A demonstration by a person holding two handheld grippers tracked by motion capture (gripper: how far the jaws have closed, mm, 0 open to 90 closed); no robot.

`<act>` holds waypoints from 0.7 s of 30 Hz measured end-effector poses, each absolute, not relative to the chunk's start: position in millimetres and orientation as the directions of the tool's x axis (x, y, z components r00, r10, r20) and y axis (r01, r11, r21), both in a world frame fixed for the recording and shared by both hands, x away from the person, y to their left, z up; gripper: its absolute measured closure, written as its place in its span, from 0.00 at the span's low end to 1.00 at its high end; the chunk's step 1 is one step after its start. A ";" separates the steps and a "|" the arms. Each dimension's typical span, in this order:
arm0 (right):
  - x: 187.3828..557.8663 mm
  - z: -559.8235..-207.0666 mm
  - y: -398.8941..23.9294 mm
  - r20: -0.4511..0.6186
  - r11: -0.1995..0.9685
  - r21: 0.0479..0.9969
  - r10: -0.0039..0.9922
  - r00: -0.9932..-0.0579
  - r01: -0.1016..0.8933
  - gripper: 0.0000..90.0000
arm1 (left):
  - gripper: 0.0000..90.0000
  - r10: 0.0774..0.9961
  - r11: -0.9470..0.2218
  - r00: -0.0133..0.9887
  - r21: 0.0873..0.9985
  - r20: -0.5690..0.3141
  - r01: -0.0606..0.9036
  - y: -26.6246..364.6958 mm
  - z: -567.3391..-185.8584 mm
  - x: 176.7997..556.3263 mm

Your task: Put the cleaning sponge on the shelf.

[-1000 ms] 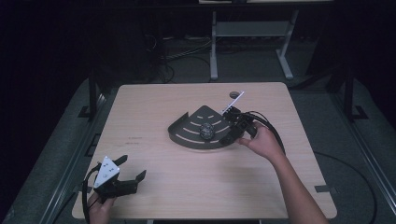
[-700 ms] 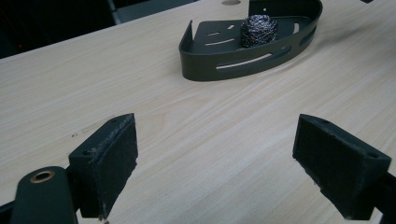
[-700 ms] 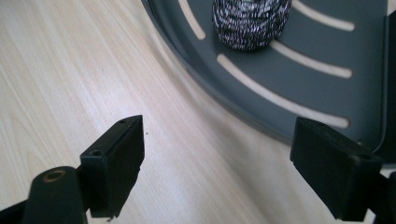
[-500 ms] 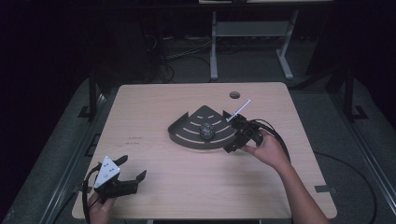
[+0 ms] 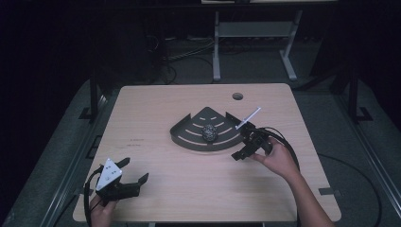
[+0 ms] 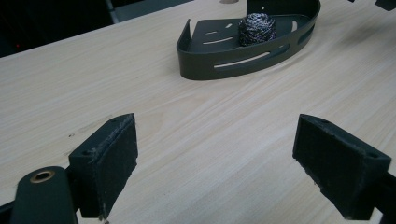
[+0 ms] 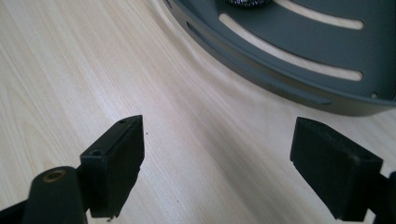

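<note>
Sat at the near left corner of the bench (image 5: pixel 156 101), the left gripper (image 5: pixel 134 181), held low in the left hand (image 5: pixel 101 208) with the grey plate up top and the cable looping down off the edge. Pointed up and right across the wood toward the tray (image 5: pixel 189 137). Jaws spread wide, nothing between them, just bare bench in the left gripper view. Well apart from everything else.

Over on the right side, the right gripper (image 5: pixel 240 152), gripped from behind by the right hand (image 5: pixel 279 158), forearm coming up from the bottom edge at a slant. Tilted down and angled left, nose just beside the tray's curved front wall, near its right end. Couldn't tell touching or not. Jaws also wide, empty, wood grain between them and the tray rim (image 7: pixel 289 88) just ahead in the right gripper view. White stick-like bit poking up and right off the gripper's back.

Tray a dark quarter-round thing with slots, parked mid-bench. Scrubber (image 5: pixel 209 132), a shiny wire ball, sat inside on the tray floor roughly in the middle, also seen from the left gripper view (image 6: pixel 258 28). Not held by anything.
</note>
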State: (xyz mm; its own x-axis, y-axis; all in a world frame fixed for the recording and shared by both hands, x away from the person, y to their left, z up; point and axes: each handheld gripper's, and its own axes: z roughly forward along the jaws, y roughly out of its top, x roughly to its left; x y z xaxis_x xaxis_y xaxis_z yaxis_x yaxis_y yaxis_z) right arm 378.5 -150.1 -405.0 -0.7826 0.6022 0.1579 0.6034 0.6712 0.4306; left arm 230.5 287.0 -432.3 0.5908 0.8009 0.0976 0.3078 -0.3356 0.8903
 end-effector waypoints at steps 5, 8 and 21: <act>372.3 -406.0 -155.8 0.154 0.664 0.440 0.607 -0.779 0.604 0.19 | 0.15 0.801 -0.336 0.591 0.890 0.098 0.308 286.9 -432.4 230.4; 369.0 -407.6 -159.2 0.156 0.661 0.441 0.609 -0.777 0.607 0.19 | 0.15 0.801 -0.337 0.591 0.890 0.098 0.308 286.6 -432.3 230.2; 353.9 -416.7 -176.8 0.161 0.648 0.446 0.620 -0.768 0.617 0.19 | 0.15 0.800 -0.342 0.591 0.887 0.102 0.310 286.1 -433.1 230.2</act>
State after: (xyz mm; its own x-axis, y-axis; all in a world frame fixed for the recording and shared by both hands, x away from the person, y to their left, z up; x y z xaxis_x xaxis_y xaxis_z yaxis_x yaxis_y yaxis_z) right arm 353.9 -176.8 -416.7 -0.7677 0.6202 0.1613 0.6174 0.6483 0.4456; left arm 230.2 286.1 -433.1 0.5914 0.8000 0.1016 0.3102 -0.3420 0.8870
